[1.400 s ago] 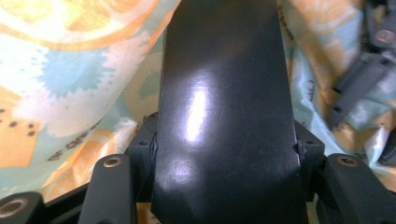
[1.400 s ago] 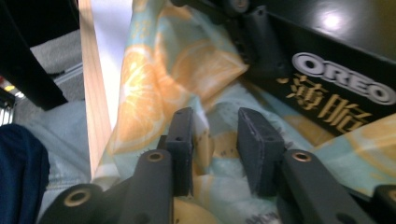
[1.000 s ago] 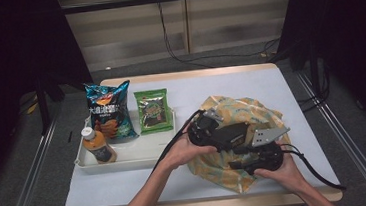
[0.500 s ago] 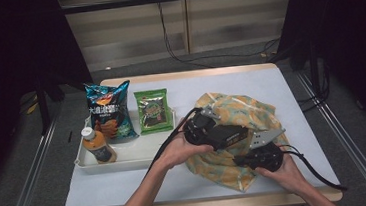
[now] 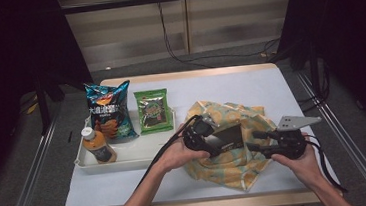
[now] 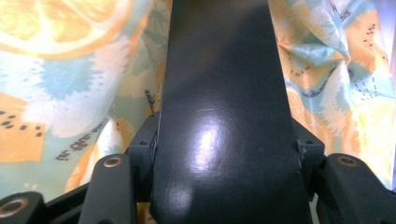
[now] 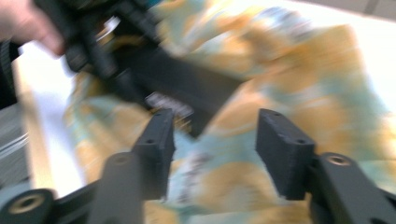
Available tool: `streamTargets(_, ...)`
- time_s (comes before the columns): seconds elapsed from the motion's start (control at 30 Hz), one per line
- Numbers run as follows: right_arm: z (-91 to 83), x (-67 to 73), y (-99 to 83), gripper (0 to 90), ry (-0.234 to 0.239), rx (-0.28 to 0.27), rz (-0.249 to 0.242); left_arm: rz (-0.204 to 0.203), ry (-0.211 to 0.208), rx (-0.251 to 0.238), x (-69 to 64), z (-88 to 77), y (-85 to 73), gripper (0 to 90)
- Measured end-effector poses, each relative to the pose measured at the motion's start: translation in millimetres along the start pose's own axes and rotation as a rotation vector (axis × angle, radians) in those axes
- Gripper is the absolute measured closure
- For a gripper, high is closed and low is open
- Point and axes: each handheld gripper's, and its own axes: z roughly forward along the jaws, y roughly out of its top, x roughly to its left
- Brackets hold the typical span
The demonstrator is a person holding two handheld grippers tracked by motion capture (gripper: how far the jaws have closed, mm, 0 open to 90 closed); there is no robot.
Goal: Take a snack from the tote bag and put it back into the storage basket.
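Box (image 5: 231, 136), flat and black, sits on the fruit-print bag (image 5: 235, 153) at the table's (image 5: 270, 88) right half, at about 3 o'clock from the tray (image 5: 126, 160). My left gripper (image 5: 219, 142) is clamped across it: in the left gripper view the box (image 6: 224, 116) runs straight up between my two pads (image 6: 144, 144), which press its long edges, with the bag's cloth (image 6: 70, 93) behind on both sides.

My right gripper (image 5: 254, 142) stands open with nothing between its fingers (image 7: 156, 140); its jaws have just been opening. In the right gripper view the box's (image 7: 187, 88) free corner lies at about 11 o'clock from them, just beyond the tips, over the bag (image 7: 303, 84).

To do this well, I judge I should keep the left grip steady and level so the box does not twist, then use the right gripper to pinch a single layer of the bag's mouth near the box's end and lift it clear, so the box can slide in without dragging cloth along.
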Motion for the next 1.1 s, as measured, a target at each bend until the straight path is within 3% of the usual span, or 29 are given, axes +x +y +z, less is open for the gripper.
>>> streamTargets(0.13,1.2,-7.8,2.3,33.7,-0.059,-0.019,0.023,0.009,0.015,-0.003,-8.8,-0.4,0.2,43.4)
streamTargets(0.27,15.4,-8.5,3.3,31.2,-0.056,0.007,0.021,0.044,0.001,0.008,-15.8,0.7,0.8,43.4)
streamTargets(0.37,20.1,-7.3,3.3,33.3,-0.063,0.025,0.012,0.037,-0.007,-0.002,-17.0,0.5,0.9,43.4)
streamTargets(0.4,22.2,-6.8,2.2,49.3,-0.067,0.038,0.01,0.035,-0.004,-0.002,-17.9,1.0,0.1,43.5)
streamTargets(0.43,21.9,-6.9,1.8,54.8,-0.072,0.038,0.005,0.04,-0.008,0.001,-17.8,1.0,-0.5,43.5)
streamTargets(0.47,21.9,-6.9,1.8,54.8,-0.072,0.038,0.005,0.04,-0.008,0.001,-17.8,1.0,-0.5,43.5)
streamTargets(0.5,19.7,-9.3,0.2,73.0,-0.077,0.033,0.018,0.043,-0.009,-0.005,-17.5,0.5,-1.9,43.5)
streamTargets(0.6,15.1,-13.9,-2.3,85.5,-0.074,0.026,0.035,0.058,-0.01,-0.001,-16.2,-2.2,-3.5,43.6)
streamTargets(0.7,6.5,-18.5,-3.9,89.5,-0.1,0.001,0.055,0.04,-0.037,-0.045,-14.2,-7.9,-12.7,43.6)
streamTargets(0.8,-0.1,-25.2,-6.0,90.0,-0.134,-0.012,0.079,0.038,-0.034,-0.055,-12.3,-11.0,-16.7,43.7)
streamTargets(0.83,-1.9,-27.3,-7.8,90.0,-0.141,-0.011,0.089,0.035,-0.055,-0.068,-9.6,-13.8,-19.6,43.7)
streamTargets(1.1,-4.6,-34.7,-15.2,90.0,-0.176,0.01,0.106,0.093,-0.095,-0.098,-12.4,-22.3,-19.9,43.8)
